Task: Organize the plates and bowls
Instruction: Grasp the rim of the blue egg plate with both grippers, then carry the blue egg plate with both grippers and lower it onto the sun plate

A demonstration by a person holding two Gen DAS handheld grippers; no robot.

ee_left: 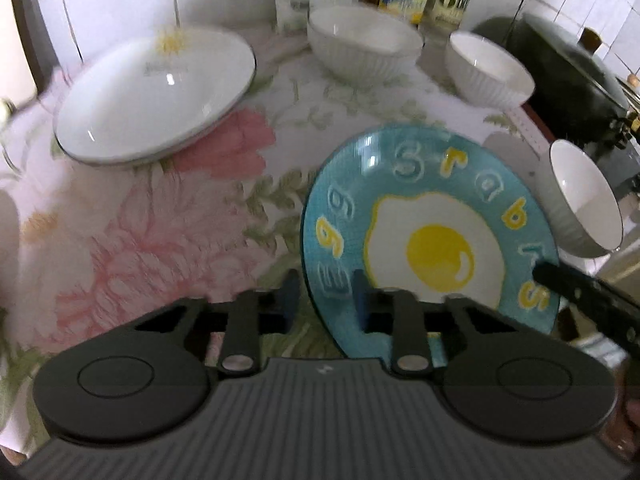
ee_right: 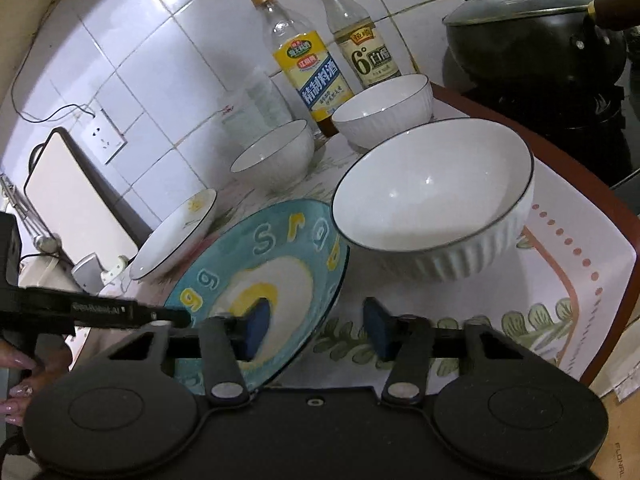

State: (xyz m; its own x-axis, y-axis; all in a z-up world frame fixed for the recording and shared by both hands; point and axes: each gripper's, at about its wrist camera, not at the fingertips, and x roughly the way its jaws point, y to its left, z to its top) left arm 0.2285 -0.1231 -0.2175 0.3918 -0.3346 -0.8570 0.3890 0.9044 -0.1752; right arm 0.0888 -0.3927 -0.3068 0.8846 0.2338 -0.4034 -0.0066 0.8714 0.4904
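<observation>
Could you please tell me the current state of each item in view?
Egg plate: unstacked, rim between both grippers' jaws.
Left gripper: jaws open, astride the plate's rim.
Right gripper: jaws open, astride the rim too.
White plate: empty, right way up.
Three white bowls: empty, upright, unstacked.
Pot: lid on.
Two bottles: capped.
</observation>
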